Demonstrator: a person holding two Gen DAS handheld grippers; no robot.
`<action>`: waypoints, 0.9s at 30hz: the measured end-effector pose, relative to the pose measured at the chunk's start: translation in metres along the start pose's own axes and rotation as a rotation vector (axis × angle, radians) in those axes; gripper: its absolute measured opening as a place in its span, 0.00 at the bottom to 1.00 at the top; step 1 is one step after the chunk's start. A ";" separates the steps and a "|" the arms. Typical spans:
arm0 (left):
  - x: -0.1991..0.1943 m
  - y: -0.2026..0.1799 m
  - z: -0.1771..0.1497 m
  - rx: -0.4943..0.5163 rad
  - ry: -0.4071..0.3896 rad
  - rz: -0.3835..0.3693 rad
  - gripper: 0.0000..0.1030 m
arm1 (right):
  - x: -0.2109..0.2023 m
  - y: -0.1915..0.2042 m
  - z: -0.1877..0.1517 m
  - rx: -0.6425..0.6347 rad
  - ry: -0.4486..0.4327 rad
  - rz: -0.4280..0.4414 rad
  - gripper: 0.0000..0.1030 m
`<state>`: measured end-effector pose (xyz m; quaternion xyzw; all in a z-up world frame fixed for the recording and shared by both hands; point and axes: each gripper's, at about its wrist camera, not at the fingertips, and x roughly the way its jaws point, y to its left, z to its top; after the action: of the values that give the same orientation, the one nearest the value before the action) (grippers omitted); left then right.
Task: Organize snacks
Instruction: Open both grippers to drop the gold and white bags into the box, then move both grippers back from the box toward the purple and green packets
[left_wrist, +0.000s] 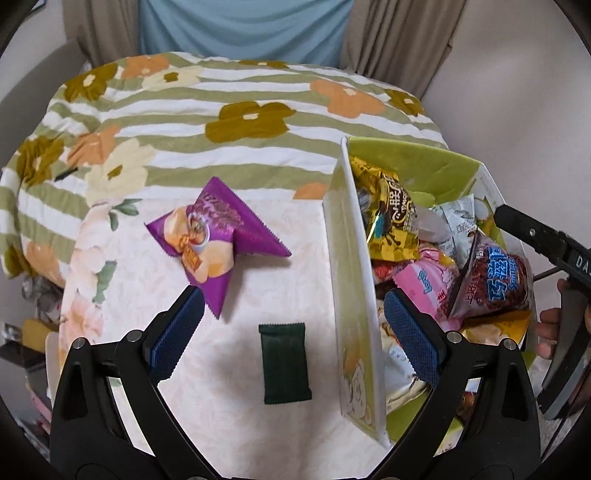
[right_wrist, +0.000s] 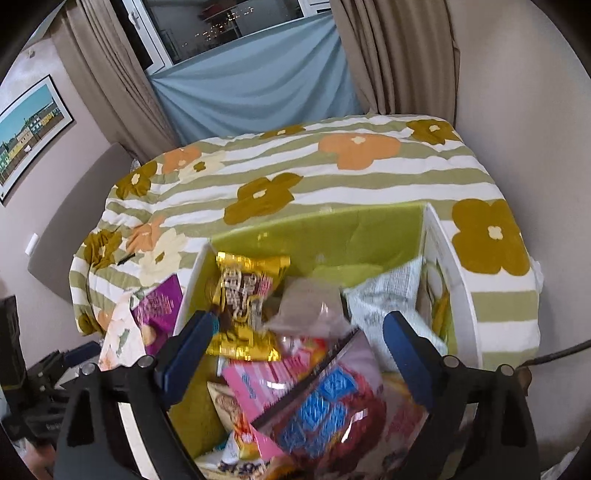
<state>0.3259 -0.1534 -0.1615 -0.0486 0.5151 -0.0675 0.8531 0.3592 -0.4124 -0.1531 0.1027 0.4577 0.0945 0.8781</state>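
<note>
A green-lined white box (left_wrist: 352, 280) holds several snack packs, with a gold pack (left_wrist: 395, 206), a pink pack (left_wrist: 424, 284) and a red-and-blue pack (left_wrist: 498, 280) on top. On the cloth left of the box lie a purple snack bag (left_wrist: 214, 240) and a small dark green packet (left_wrist: 284, 363). My left gripper (left_wrist: 291, 328) is open above the green packet, its right finger over the box's wall. My right gripper (right_wrist: 299, 354) is open over the box (right_wrist: 454, 280), above the blurred red-and-blue pack (right_wrist: 325, 410), the pink pack (right_wrist: 266, 384) and the gold pack (right_wrist: 247, 291).
The bed or table carries a striped flowered blanket (left_wrist: 240, 99) with a pale floral cloth (left_wrist: 229, 406) in front. Curtains (right_wrist: 399, 51) and a blue drape (right_wrist: 258, 88) stand behind. A framed picture (right_wrist: 29, 129) hangs on the left wall. Clutter lies at the lower left (right_wrist: 37, 398).
</note>
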 end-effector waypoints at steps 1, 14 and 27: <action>-0.001 0.001 -0.001 0.001 0.000 -0.004 0.94 | -0.002 0.001 -0.003 -0.004 -0.002 -0.005 0.89; -0.042 0.033 0.002 0.098 -0.064 -0.099 0.94 | -0.052 0.037 -0.013 0.010 -0.081 -0.077 0.89; -0.066 0.114 0.005 0.162 -0.077 -0.131 0.94 | -0.066 0.145 -0.046 -0.016 -0.142 -0.072 0.89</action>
<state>0.3076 -0.0298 -0.1184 -0.0155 0.4704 -0.1627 0.8672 0.2736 -0.2859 -0.0890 0.0856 0.3969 0.0589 0.9119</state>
